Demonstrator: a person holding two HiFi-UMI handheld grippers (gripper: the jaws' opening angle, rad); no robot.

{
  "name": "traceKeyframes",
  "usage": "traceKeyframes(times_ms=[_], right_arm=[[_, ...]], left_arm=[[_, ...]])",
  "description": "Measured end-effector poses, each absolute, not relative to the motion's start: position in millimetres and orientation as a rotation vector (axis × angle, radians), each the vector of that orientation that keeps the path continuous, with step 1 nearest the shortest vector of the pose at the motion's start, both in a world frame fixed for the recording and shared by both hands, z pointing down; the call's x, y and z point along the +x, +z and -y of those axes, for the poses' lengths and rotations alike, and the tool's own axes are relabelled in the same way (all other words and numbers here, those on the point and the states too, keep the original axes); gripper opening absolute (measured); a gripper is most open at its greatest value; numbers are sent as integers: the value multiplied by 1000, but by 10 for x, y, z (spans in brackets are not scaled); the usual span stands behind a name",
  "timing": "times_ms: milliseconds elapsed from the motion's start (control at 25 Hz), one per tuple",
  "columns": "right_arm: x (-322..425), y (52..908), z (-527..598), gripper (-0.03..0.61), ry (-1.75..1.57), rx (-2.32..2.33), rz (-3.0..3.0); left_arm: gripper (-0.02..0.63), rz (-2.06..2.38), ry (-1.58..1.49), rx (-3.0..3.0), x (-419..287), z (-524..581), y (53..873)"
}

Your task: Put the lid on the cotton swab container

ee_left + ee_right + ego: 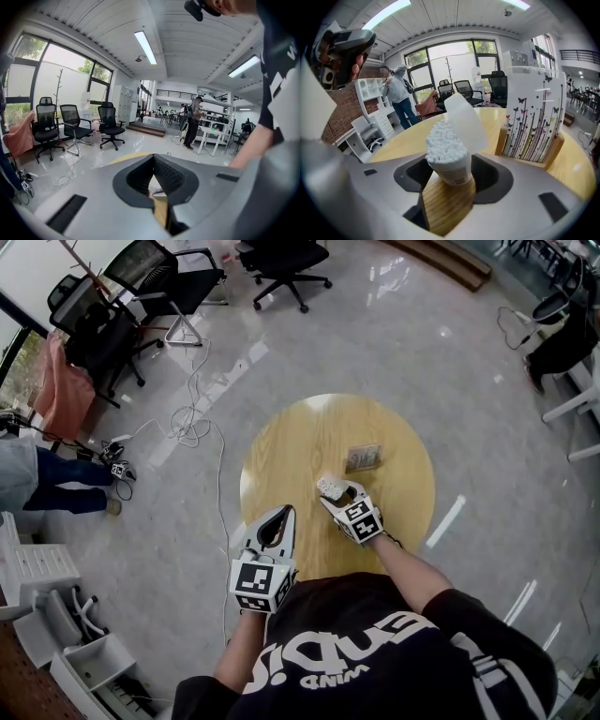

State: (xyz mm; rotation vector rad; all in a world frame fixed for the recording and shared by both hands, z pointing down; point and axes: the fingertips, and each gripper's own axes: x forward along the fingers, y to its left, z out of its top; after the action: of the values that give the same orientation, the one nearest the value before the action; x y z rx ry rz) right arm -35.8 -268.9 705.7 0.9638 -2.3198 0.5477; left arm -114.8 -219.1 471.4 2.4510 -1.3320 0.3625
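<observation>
Round wooden table [403, 507]: stands on a glossy office floor with chairs and cables around it; it carries the task's things and a butterfly-printed box [534, 115].
Cotton swab container [449, 161]: upright near the table's middle, just beside the box and packed with swabs up to the rim.
Lid [465, 121]: a thin translucent flap, raised and tilted back – it seems hinged at the rim.
Right gripper [343, 497]: jaws wide, one on each side of the container's lower wall, with dark gaps showing, so no squeeze yet.
Left gripper [285, 512]: jaws together and empty, held back at the table's near edge.
Handling: probably light, thin-walled and quick to slide or tip on smooth wood – clamp the body low and gently, then press the lid's free edge down.
</observation>
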Motion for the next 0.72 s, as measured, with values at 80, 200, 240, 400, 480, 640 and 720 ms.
traceKeyframes(times_ms=[80, 200, 240, 400, 480, 640, 720], right_arm=[[-363, 7053, 2693, 244, 537, 963, 2321], [-358, 7049, 2688, 239, 527, 955, 2327], [-357, 7057, 2680, 239, 528, 949, 2326], [-358, 7083, 2632, 236, 521, 895, 2337], [-359, 7094, 2584, 236, 506, 849, 2352], [-351, 7103, 2520, 236, 495, 798, 2369], [-350, 7099, 2513, 236, 499, 799, 2370]], left_arm=[[9, 1330, 365, 2450, -1156, 2201, 4725], [9, 1327, 365, 2450, -1142, 2215, 4743], [9, 1326, 364, 2451, -1136, 2220, 4745], [9, 1320, 368, 2456, -1114, 2242, 4757], [9, 1319, 370, 2458, -1104, 2247, 4771], [9, 1321, 370, 2463, -1106, 2290, 4766], [9, 1323, 365, 2468, -1108, 2328, 4740]])
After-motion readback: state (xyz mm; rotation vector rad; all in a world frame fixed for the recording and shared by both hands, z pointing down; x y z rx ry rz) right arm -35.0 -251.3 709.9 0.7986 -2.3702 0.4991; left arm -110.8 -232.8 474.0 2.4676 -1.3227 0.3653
